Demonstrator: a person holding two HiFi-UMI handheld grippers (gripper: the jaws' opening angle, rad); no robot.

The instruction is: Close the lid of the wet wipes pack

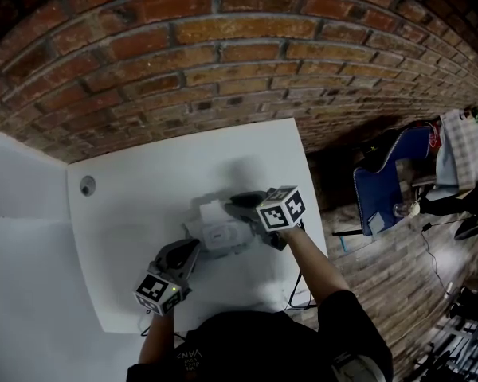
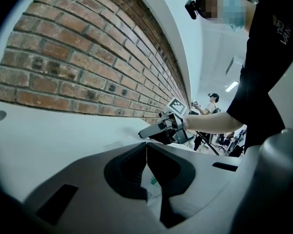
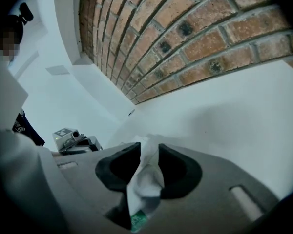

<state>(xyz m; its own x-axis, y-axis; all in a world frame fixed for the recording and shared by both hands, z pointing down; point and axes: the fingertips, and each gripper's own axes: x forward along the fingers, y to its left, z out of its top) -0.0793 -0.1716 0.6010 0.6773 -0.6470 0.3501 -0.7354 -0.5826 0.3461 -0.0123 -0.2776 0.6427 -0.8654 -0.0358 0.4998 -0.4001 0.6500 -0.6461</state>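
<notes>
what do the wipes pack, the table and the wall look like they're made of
Wet wipes pack: soft white plastic film, likely; it crumples in the right gripper view. Table: smooth matte white board, no grain. Wall: rough red brick, mortar joints showing.

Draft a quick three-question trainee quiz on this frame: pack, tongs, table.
1. True or false: the wet wipes pack lies on a wooden floor.
2. Of the left tongs and the right tongs, which are nearer the brick wall in the head view? A. left B. right C. both alike
3. What stands between the right tongs' jaws in the right gripper view?
Key: 1. False, it lies on the white table. 2. B. 3. A crumpled white end of the pack, with green print on it.
</notes>
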